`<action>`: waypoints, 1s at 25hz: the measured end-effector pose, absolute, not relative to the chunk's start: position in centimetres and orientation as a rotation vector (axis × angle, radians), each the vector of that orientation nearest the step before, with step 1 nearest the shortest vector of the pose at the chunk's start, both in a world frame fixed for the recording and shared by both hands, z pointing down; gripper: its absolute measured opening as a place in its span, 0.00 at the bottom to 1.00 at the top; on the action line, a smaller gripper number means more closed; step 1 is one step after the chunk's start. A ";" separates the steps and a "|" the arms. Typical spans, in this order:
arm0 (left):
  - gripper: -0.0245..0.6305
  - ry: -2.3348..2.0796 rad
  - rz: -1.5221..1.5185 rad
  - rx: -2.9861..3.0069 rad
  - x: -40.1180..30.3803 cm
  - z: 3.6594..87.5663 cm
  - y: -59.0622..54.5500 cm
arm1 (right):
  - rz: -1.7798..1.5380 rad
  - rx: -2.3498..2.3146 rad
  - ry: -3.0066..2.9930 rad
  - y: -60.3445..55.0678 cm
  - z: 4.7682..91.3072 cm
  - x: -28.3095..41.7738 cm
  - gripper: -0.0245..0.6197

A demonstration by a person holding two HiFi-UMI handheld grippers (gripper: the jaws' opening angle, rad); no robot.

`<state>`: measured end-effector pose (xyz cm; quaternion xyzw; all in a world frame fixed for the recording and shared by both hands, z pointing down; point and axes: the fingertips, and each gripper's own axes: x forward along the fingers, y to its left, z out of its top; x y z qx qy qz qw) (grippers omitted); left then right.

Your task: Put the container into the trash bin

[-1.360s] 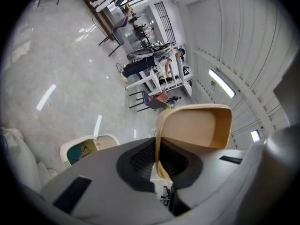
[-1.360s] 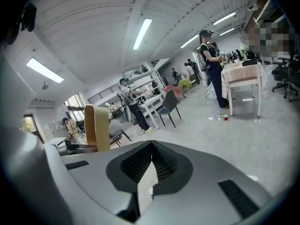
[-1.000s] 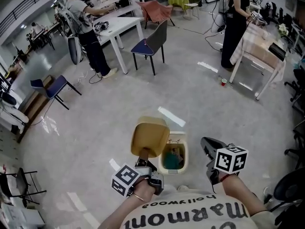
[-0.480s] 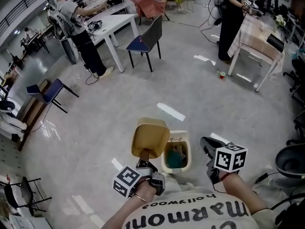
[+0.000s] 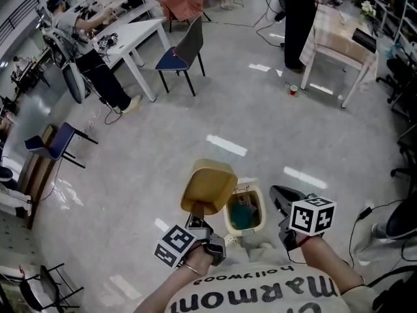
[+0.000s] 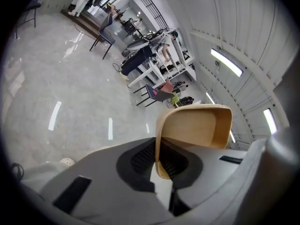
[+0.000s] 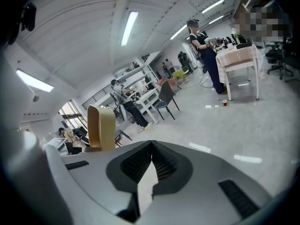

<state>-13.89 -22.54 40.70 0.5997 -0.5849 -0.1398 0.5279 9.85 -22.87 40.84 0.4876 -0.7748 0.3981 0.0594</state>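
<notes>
A glossy grey concrete floor point(image 5: 150, 142) spreads through an open workshop, with a white table point(image 5: 127, 34), a dark chair point(image 5: 181, 47) and a standing person in black point(image 5: 296, 18). The left gripper point(image 5: 197, 212) is clamped on the wall of a tan, round-cornered plastic container point(image 5: 208, 186), held up beside a small cream trash bin point(image 5: 262, 208) on the floor. The right gripper point(image 5: 279, 195), jaws together, holds nothing. The container hides the bin's left edge. The teal contents inside the bin are hard to make out.

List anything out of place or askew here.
A red cup stands alone on the floor by the far table. The tan container, pinched by its wall in the left gripper, hangs tipped sideways by the trash bin.
</notes>
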 end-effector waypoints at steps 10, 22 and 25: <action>0.04 -1.465 -0.014 1.464 -13.1 47.0 -23.2 | 1.435 1.482 -2.140 -20.6 47.5 10.8 0.04; 0.04 -1.425 0.340 1.484 -11.4 59.6 -20.1 | 1.557 1.393 -2.058 -20.2 57.8 10.5 0.04; 0.04 -1.410 0.450 1.540 -10.7 62.1 -19.7 | 1.588 1.339 -2.051 -19.6 60.0 9.4 0.04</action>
